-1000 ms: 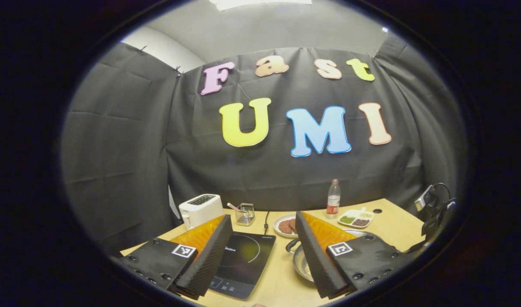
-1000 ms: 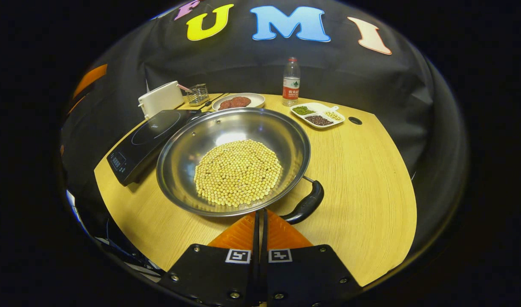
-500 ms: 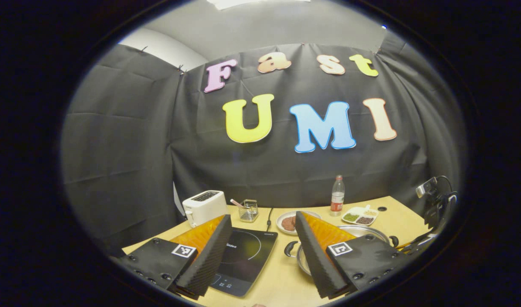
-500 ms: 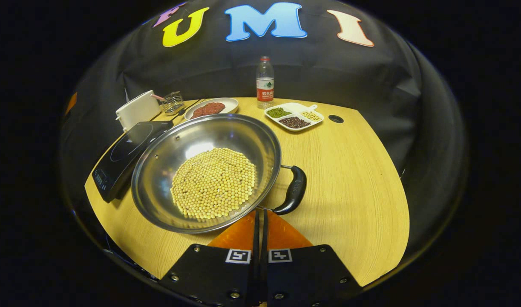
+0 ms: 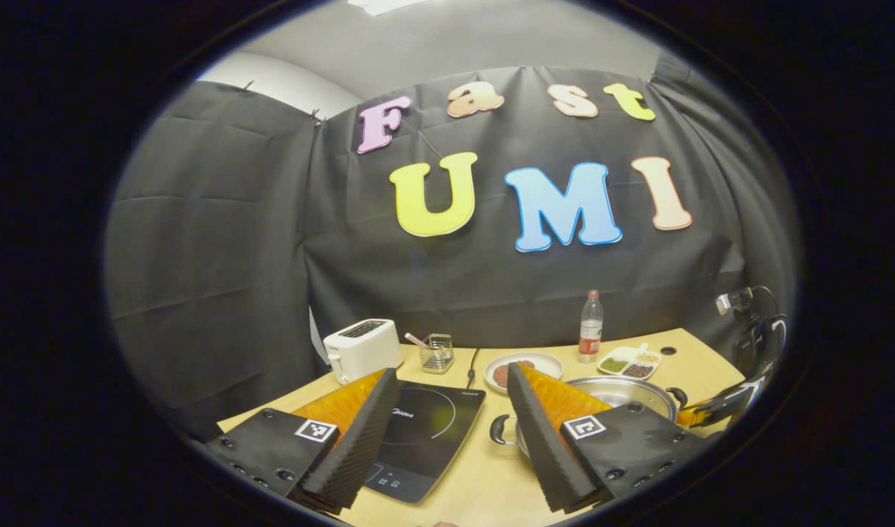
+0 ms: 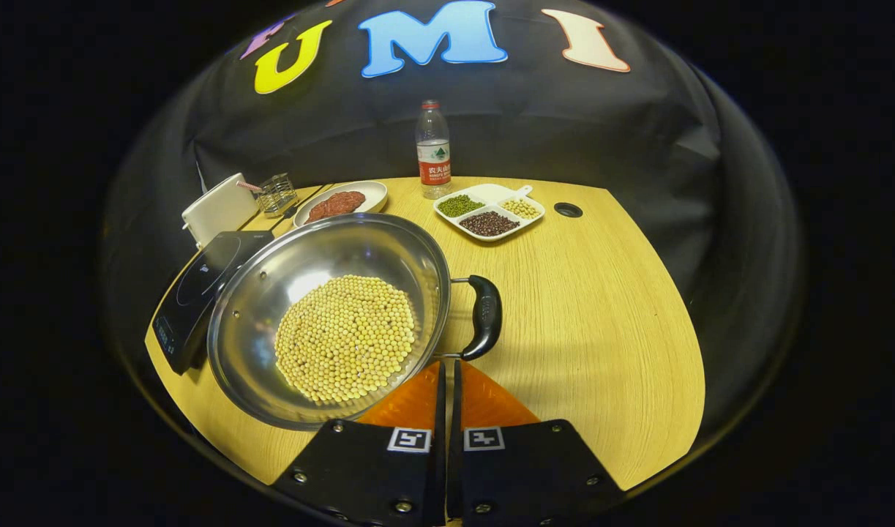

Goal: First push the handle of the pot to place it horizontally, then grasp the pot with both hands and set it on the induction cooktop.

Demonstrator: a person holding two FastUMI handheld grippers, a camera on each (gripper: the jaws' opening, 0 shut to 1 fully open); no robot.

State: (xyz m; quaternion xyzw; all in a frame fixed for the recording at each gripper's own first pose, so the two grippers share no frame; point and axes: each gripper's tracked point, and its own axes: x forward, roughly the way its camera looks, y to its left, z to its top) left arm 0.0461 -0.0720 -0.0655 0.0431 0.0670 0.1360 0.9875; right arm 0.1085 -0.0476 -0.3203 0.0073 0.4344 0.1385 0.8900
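Handling: pot [image 6: 330, 315] looks heavy, rigid, beans loose; take both side handles.
Fingers: left gripper [image 5: 447, 432] spread; right gripper [image 6: 447, 410] closed, empty.

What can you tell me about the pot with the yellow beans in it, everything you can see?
The pot is a wide, shallow, shiny metal pan, steel by its look, upright on the wooden table. A layer of small yellow beans covers its bottom. A dark loop handle sticks out on one side; the left gripper view shows a second handle opposite. The induction cooktop lies right beside it. The right tongs, shut, are at its near rim; contact is unclear.
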